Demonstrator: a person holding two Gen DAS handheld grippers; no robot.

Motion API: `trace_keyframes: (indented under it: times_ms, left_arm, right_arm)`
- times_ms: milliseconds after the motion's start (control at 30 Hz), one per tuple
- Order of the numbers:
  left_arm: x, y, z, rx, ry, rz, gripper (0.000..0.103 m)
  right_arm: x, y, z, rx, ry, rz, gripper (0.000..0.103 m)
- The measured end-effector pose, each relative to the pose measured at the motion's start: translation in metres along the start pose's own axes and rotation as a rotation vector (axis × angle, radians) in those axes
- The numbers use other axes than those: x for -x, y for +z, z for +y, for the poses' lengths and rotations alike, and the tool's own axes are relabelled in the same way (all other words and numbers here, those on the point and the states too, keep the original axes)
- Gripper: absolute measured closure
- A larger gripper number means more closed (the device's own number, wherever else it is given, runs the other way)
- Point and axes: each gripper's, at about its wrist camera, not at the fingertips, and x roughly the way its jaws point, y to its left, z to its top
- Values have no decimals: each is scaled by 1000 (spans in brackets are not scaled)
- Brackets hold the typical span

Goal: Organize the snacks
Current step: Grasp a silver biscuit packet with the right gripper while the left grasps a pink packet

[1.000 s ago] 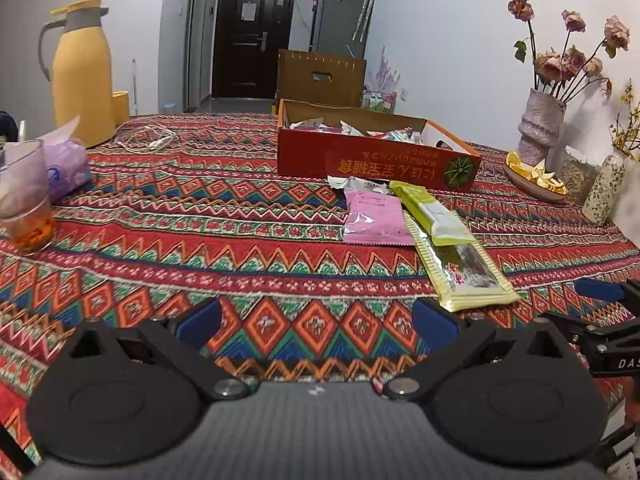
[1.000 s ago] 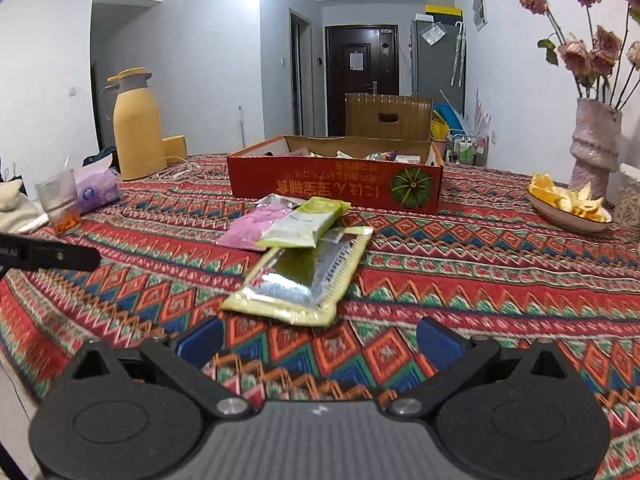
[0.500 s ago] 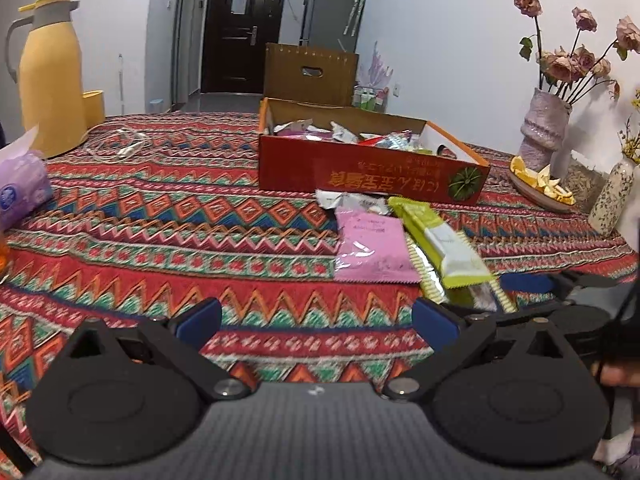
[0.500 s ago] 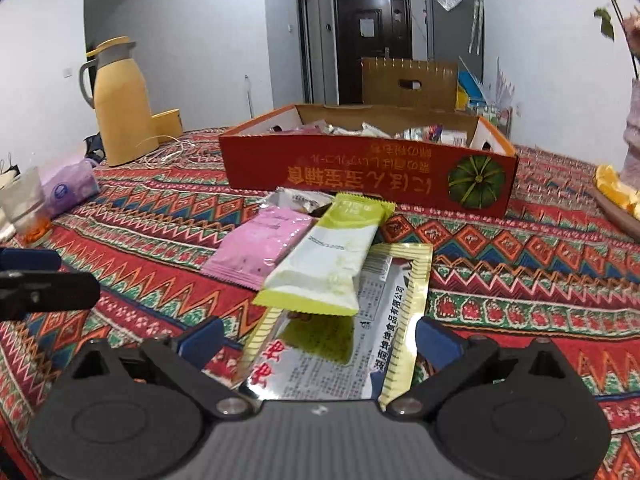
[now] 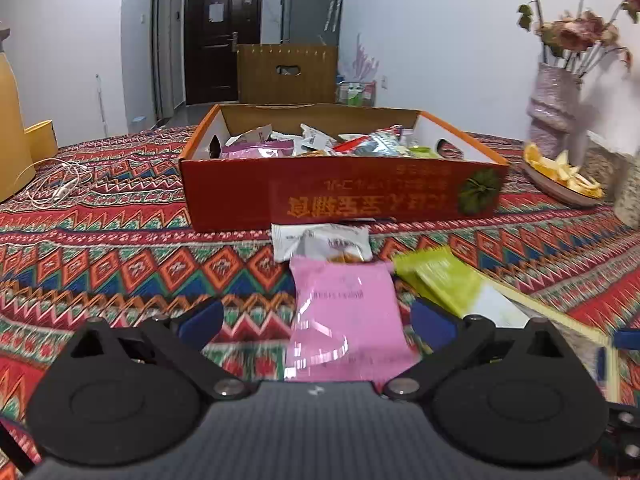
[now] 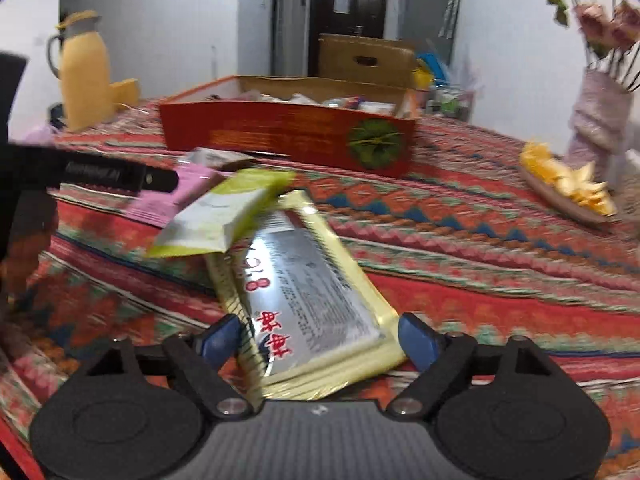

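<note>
Both cameras sit low over the patterned surface [image 5: 120, 264], each looking forward between its own fingers toward the red box [image 5: 344, 196] and the dark door behind. The right view sits closer to the packets; both share box, pink packet [image 5: 348, 316] and vase.

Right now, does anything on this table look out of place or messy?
Yes. Four snack packets lie loose outside the red box: a white one, a pink one, a green one propped askew on the yellow-edged silver packet. An earphone cable sprawls tangled nearby.
</note>
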Motion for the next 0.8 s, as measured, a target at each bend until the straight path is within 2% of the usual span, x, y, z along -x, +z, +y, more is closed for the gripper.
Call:
trace_keyframes:
  times_ms: [67, 167, 233, 300, 333, 433, 500, 533, 567, 600, 733, 800]
  left_arm:
    - [-11, 3, 2, 18, -9, 5, 2]
    - [-22, 4, 5, 35, -28, 36, 9]
    - [-24, 3, 5, 39, -62, 48, 18]
    - [-26, 2, 2, 29, -77, 57, 35]
    - [-25, 1, 0, 20, -65, 51, 39]
    - [-22, -2, -2, -5, -23, 47, 40]
    - [-16, -5, 0, 1, -8, 55, 40]
    - [-10, -8, 2, 5, -4, 59, 40]
    - [-3, -10, 4, 10, -6, 63, 40]
    - [5, -14, 6, 14, -1, 69, 40]
    - [42, -31, 16, 52, 13, 52, 40]
    - [59, -40, 22, 89, 19, 48, 40]
  right_arm:
    - [-3, 3, -9, 0, -18, -18, 10]
    - [-16, 12, -19, 35, 39, -55, 8]
    - [-30, 22, -21, 94, 101, -49, 6]
    - [-42, 33, -23, 122, 169, -39, 6]
    - [-46, 37, -20, 143, 192, -30, 6]
    - [-55, 41, -7, 187, 247, -19, 10]
    - [-54, 40, -8, 133, 269, -7, 22]
    - [-50, 39, -7, 129, 257, -7, 26]
    - [-45, 37, -8, 119, 249, -2, 37]
    - [-39, 35, -11, 101, 237, 6, 41]
    - [-19, 15, -30, 20, 153, 17, 43]
    - [-4, 2, -36, -13, 70, 16, 44]
